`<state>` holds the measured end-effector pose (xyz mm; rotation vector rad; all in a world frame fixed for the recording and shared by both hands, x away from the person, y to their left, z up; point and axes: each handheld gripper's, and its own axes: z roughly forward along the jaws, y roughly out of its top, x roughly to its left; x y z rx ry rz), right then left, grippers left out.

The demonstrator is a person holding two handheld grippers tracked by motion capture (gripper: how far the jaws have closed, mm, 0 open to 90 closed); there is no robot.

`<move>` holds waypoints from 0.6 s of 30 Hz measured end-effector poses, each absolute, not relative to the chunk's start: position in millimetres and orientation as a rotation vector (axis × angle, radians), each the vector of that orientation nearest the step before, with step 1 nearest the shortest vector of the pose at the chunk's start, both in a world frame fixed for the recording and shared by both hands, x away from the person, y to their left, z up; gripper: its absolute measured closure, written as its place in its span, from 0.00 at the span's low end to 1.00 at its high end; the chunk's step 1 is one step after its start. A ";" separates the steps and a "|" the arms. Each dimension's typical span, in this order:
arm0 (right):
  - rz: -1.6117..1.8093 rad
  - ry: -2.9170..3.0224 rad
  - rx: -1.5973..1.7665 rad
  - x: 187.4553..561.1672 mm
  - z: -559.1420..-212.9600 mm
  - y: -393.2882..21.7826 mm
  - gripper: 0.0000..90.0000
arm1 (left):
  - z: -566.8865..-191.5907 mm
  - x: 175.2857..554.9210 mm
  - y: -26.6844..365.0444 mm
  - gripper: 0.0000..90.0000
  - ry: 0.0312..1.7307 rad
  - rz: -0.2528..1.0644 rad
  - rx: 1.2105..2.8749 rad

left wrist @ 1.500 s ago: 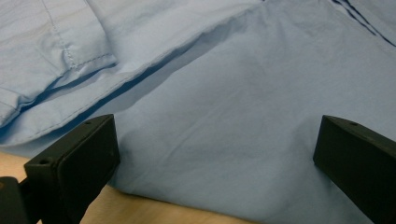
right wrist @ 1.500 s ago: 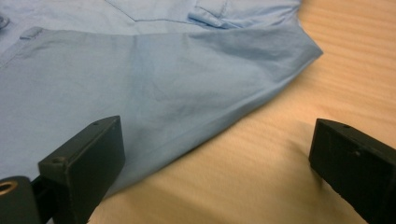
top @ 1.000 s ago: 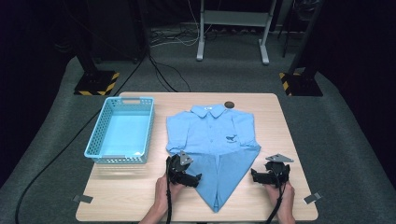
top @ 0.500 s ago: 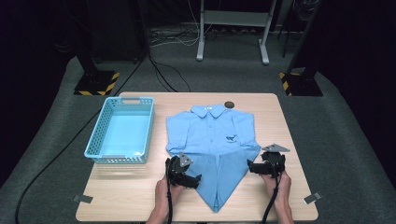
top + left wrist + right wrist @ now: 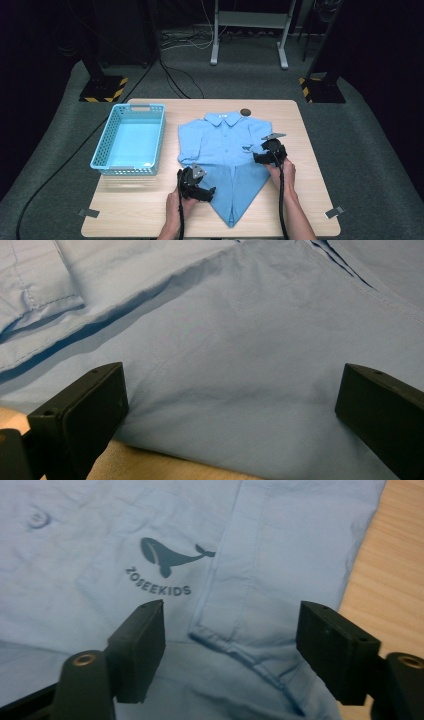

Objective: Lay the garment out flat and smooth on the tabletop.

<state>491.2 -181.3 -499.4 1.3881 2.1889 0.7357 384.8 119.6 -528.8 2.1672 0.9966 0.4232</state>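
A: Nearest the person, left gripper low on the shirt, jaws wide apart, cloth lying slack between them, nothing pinched. Why park it there?

B: Judging by the fold lines, it sits at the left diagonal edge of the tail, which has been tucked to a point toward the table's near edge. Likely pinning or waiting to take that edge.

A: Right gripper?

B: Further up, over the folded-in sleeve hem on the shirt's right side, beside the whale logo. Jaws have just been closing but remain apart, straddling the hem, pads not pressing it. Reads as lining up a grab on the sleeve.

A: Shirt's position?

B: Flat, front up, mid-table, collar at the far side, near a small dark disc.

A: And the blue basket?

B: Left of the shirt, just beside it, nothing in it. Probably where the folded shirt goes
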 end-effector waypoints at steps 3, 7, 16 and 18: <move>0.737 2.210 1.422 498.0 -502.7 -183.6 0.37 | -528.7 384.9 119.8 0.00 0.995 0.423 2.168; 0.750 2.215 1.442 501.4 -506.0 -187.1 0.44 | -528.8 384.9 119.7 0.00 0.996 0.422 2.168; 0.816 2.235 1.426 505.2 -506.3 -187.7 0.73 | -528.9 385.0 119.6 0.00 0.994 0.421 2.165; 0.810 2.238 1.421 505.1 -506.0 -186.5 0.74 | -528.9 385.0 119.6 0.00 0.995 0.421 2.166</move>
